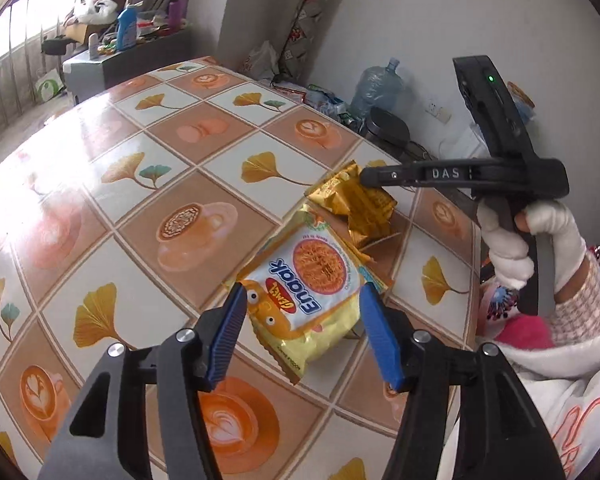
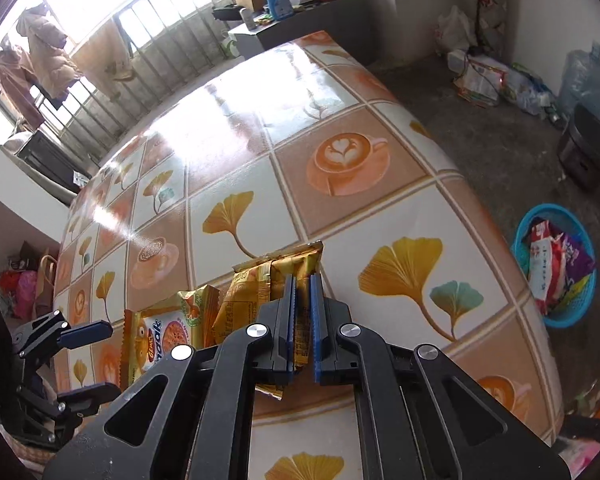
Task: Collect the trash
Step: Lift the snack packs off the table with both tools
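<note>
A yellow Enaak snack packet lies flat on the tiled-pattern tablecloth. My left gripper is open, its blue pads standing on either side of the packet's near end without pressing it. Just beyond it a crumpled gold wrapper is pinched by my right gripper, which a white-gloved hand holds. In the right wrist view the right gripper is shut on the gold wrapper, raised slightly off the tablecloth. The Enaak packet and the left gripper appear at lower left.
A blue plastic basket holding several wrappers sits on the floor past the table's right edge. A dark pot, a water jug and scattered bags line the far wall. A cluttered cabinet stands behind the table.
</note>
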Motion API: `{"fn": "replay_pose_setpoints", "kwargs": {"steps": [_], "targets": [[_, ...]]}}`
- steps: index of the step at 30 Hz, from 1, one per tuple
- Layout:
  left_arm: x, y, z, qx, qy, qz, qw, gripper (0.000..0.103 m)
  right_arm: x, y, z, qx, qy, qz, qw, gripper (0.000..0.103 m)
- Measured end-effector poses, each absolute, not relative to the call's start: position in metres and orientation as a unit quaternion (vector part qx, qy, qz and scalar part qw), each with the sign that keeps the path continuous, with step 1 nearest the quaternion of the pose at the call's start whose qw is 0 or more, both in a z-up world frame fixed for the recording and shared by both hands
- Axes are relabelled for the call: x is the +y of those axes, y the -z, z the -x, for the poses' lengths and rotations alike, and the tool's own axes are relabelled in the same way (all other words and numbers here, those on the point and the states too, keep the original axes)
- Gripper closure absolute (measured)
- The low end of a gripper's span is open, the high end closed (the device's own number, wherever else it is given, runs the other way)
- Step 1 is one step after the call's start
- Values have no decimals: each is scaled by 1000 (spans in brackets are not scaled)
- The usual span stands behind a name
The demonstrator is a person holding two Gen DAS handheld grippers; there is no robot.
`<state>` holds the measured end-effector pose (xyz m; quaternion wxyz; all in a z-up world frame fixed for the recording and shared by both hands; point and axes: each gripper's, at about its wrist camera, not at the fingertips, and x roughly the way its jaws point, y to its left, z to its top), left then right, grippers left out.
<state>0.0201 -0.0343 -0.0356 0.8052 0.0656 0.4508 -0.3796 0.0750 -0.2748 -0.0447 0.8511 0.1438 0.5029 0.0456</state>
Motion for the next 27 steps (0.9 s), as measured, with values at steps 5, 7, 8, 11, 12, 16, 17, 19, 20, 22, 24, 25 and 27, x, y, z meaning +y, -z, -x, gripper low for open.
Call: {"fn": "replay_pose_setpoints", "kwargs": {"steps": [5,7,8,11,12,16,17,19,20,22,24,25,27], "targets": [[-71,38,9,396,394,-168,812,36,-277,50,-70,499,-33,-166,850,98],[-85,43,16,371,400,-208,812,36,-277,50,-70,496,-29,-164,852,98],[-91,46,19,363,395,-226,813,36,-278,50,-72,495,-28,-162,853,98],[-107,61,21,352,374,-276,812,36,-277,48,-69,492,-27,-165,854,98],[-109,65,19,355,367,-283,812,36,-278,48,-66,491,-26,-165,855,98],[-106,66,8,377,381,-238,810,50,-283,52,-63,492,-27,-172,853,98],[-105,67,8,382,385,-225,809,55,-284,53,-63,493,-27,-173,852,98],[-102,67,3,393,390,-204,807,61,-285,55,-64,494,-27,-175,851,98],[-101,67,2,393,389,-202,808,64,-285,55,-64,495,-27,-177,851,98],[-101,67,1,392,392,-203,807,69,-286,56,-64,496,-28,-179,849,98],[-101,66,3,393,394,-199,806,76,-288,57,-65,496,-28,-183,848,98],[-100,66,3,393,396,-197,806,77,-288,58,-65,496,-29,-185,848,98],[-100,65,4,397,403,-186,803,87,-289,59,-65,496,-30,-189,847,98]]}}
